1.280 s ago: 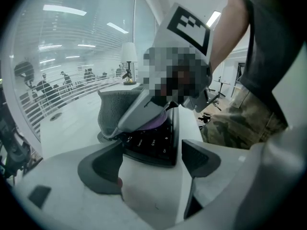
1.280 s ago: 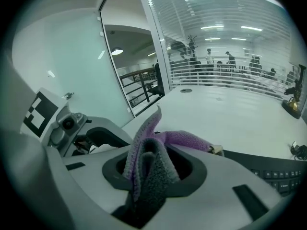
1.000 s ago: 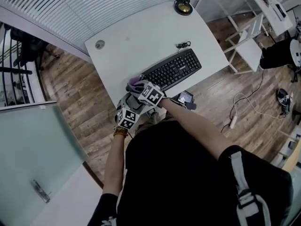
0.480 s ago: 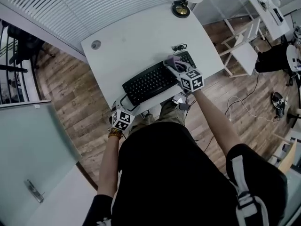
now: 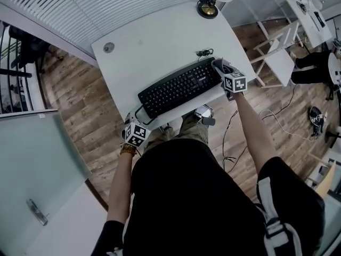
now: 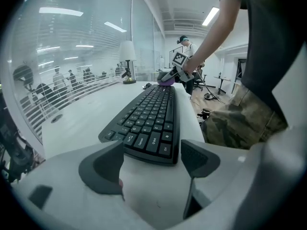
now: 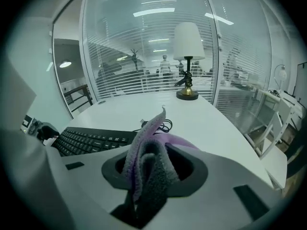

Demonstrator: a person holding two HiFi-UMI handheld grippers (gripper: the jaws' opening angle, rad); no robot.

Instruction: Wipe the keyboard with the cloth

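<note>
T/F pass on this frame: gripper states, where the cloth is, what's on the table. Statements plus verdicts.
1. The right gripper is shut on the purple cloth. True.
2. The left gripper is clamped on the keyboard. False: its jaws stand apart, gripping nothing.
3. The cloth is at the keyboard's left end. False: it is at the right end.
4. A lamp stands at the far edge of the table. True.

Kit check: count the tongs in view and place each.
2. Left tongs, open, at the keyboard's left end; right tongs, shut on the cloth, at its right end.
</note>
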